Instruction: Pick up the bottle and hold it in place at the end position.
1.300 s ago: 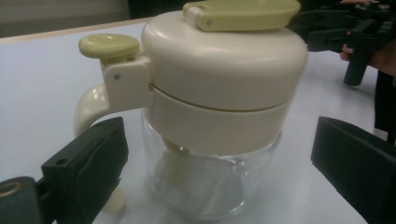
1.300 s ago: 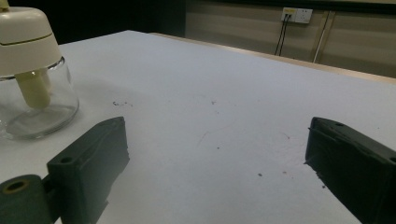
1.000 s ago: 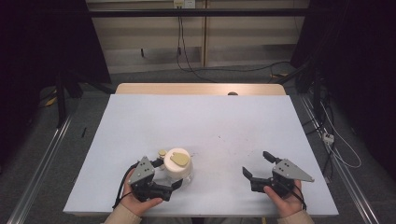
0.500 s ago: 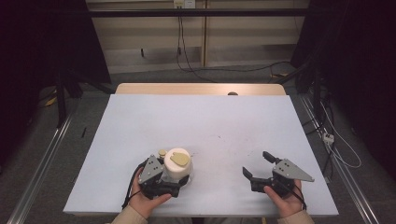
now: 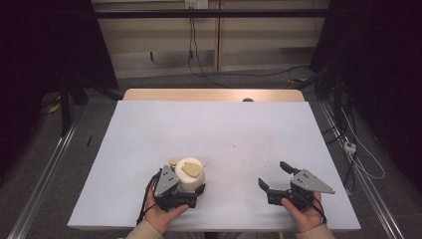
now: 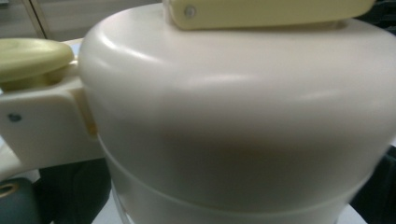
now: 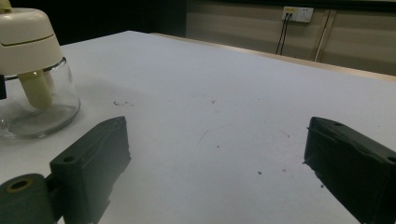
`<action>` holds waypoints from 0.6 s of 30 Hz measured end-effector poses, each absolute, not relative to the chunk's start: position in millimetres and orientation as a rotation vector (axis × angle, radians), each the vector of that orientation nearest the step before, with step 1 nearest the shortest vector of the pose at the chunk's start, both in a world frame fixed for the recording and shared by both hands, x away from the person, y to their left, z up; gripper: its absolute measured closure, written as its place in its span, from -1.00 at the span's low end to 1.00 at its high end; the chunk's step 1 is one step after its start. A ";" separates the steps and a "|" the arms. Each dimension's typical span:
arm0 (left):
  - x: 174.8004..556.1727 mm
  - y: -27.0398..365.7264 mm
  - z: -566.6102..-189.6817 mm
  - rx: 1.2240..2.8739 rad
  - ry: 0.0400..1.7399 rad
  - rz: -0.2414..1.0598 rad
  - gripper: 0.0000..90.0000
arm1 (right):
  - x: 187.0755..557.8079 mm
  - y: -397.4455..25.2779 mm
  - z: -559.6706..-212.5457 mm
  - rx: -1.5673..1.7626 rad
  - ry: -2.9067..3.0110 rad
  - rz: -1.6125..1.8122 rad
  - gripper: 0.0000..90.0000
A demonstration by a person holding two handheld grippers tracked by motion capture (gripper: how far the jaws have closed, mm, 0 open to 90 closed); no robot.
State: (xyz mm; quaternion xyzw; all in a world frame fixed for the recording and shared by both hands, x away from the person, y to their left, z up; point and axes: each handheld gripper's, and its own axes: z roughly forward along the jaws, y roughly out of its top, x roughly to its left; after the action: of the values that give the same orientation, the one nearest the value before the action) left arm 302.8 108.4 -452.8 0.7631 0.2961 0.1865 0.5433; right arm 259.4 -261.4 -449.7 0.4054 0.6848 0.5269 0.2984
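A glass jar with a cream domed lid (image 5: 190, 175) stands near the front left of the white table (image 5: 224, 124). A yellow crank handle (image 5: 191, 170) lies on the lid and a yellow knob (image 5: 173, 163) sticks out beside it. My left gripper (image 5: 185, 195) is pushed up against the jar, open, with the jar between its jaws. In the left gripper view the lid (image 6: 233, 116) looms very close and a dark fingertip (image 6: 11, 200) shows at the lower left. My right gripper (image 5: 276, 178) rests open at the front right with nothing in it, and the jar (image 7: 35, 70) stands off to its left.
The table's front edge runs just below both hands. Behind the table a wooden strip (image 5: 214, 94) meets a wall with a socket (image 5: 195, 4) and hanging cables. Metal rails flank the table, and loose cables and a plug (image 5: 350, 147) lie on the floor at the right.
My left gripper has slid to the right and forward, so the jar now sits between its jaws. The right gripper has stayed where it was.
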 end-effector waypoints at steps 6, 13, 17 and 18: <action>303.8 107.0 -452.9 1.798 0.705 0.442 -0.91 | 259.6 -261.2 -449.6 1.073 1.819 1.402 -0.86; 302.9 104.9 -452.6 1.785 0.706 0.461 -0.89 | 259.3 -261.4 -449.1 1.069 1.819 1.405 -0.86; 303.7 105.0 -453.2 1.772 0.711 0.454 -0.89 | 259.3 -261.7 -448.9 1.070 1.818 1.409 -0.86; 304.0 105.0 -453.3 1.769 0.710 0.452 -0.89 | 259.4 -261.7 -448.9 1.070 1.818 1.408 -0.86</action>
State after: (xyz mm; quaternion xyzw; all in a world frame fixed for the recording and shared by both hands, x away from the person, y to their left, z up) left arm 304.0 105.0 -453.3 0.7498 0.3007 0.1916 0.5574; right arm 259.4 -261.7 -448.9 0.4026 0.6842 0.5300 0.2982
